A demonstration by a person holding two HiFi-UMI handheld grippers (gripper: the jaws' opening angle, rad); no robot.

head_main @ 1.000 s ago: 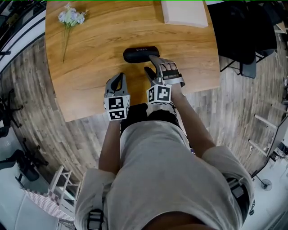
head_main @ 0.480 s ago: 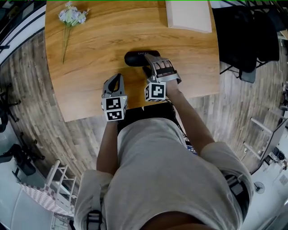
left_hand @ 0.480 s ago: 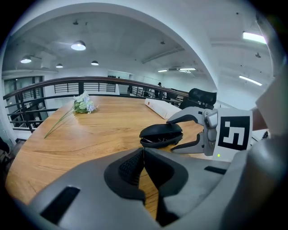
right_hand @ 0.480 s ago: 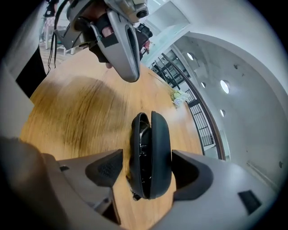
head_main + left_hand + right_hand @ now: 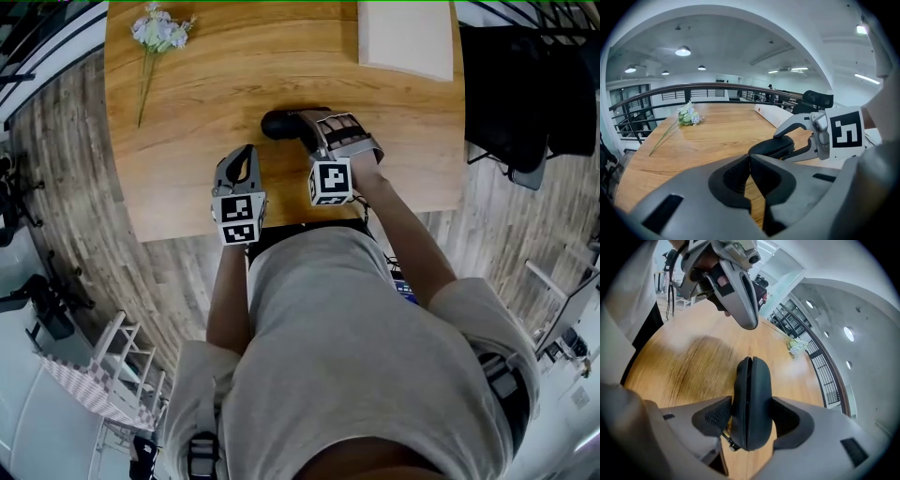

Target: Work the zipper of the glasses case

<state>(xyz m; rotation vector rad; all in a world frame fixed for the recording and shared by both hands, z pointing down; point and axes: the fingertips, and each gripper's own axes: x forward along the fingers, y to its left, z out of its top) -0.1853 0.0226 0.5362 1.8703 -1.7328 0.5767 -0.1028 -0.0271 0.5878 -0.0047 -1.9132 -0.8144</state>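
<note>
A black glasses case [image 5: 281, 123] lies on the wooden table [image 5: 187, 141]. In the right gripper view the case [image 5: 751, 380] stands on edge between the pads, zipper seam facing up, with a small zipper pull [image 5: 729, 442] at its near end. My right gripper [image 5: 309, 127] [image 5: 751, 419] straddles the case's near end; its jaws are closing and both pads touch the case's sides. My left gripper [image 5: 246, 155] [image 5: 750, 176] is shut and holds nothing, just left of the case [image 5: 771, 146], over the table near its front edge.
A sprig of pale flowers [image 5: 159, 33] lies at the table's far left. A flat white box [image 5: 405, 37] sits at the far right edge. A black chair [image 5: 511, 84] stands right of the table. The person stands at the table's near edge.
The right gripper has moved forward over the case's right end, so the case now sits between its jaws. The left gripper has stayed shut and nearly still.
</note>
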